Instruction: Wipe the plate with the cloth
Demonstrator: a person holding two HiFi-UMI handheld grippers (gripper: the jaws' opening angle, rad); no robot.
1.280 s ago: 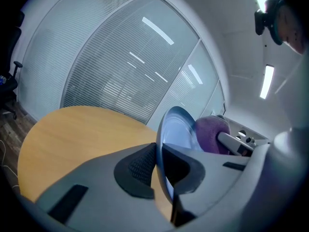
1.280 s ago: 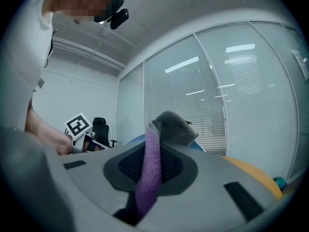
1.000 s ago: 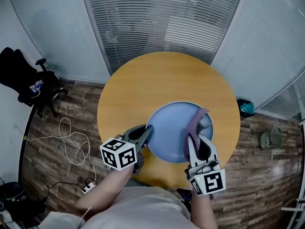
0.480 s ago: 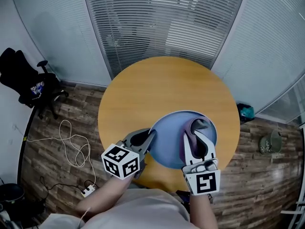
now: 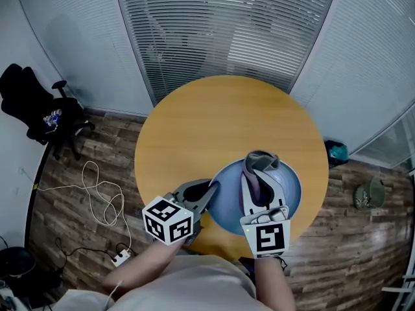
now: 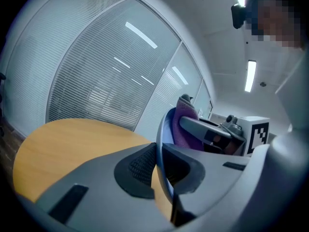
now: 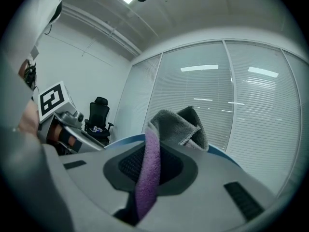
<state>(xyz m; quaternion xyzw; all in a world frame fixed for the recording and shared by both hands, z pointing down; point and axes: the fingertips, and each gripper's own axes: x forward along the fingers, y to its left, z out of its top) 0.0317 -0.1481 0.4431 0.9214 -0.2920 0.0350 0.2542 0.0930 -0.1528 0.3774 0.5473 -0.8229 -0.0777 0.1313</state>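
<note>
A blue plate [image 5: 285, 196] is held up on edge above the round wooden table [image 5: 214, 122], near its front edge. My left gripper [image 5: 209, 192] is shut on the plate's left rim; in the left gripper view the thin blue rim [image 6: 159, 144] runs between the jaws. My right gripper [image 5: 262, 181] is shut on a purple and grey cloth [image 5: 259, 164], which lies against the plate's face. In the right gripper view the cloth [image 7: 161, 144] stands pinched between the jaws, its grey end folded over on top, with the plate [image 7: 128, 140] behind it.
A black office chair [image 5: 32, 109] stands at the left on the wood floor, with a white cable and power strip [image 5: 104, 203] beside it. Blinds and glass walls [image 5: 227, 24] ring the far side. A small teal thing [image 5: 335, 149] lies on the floor at the right.
The plate and both grippers have drifted right and nearer to me. The cloth has slid from the plate's right edge toward its upper middle.
</note>
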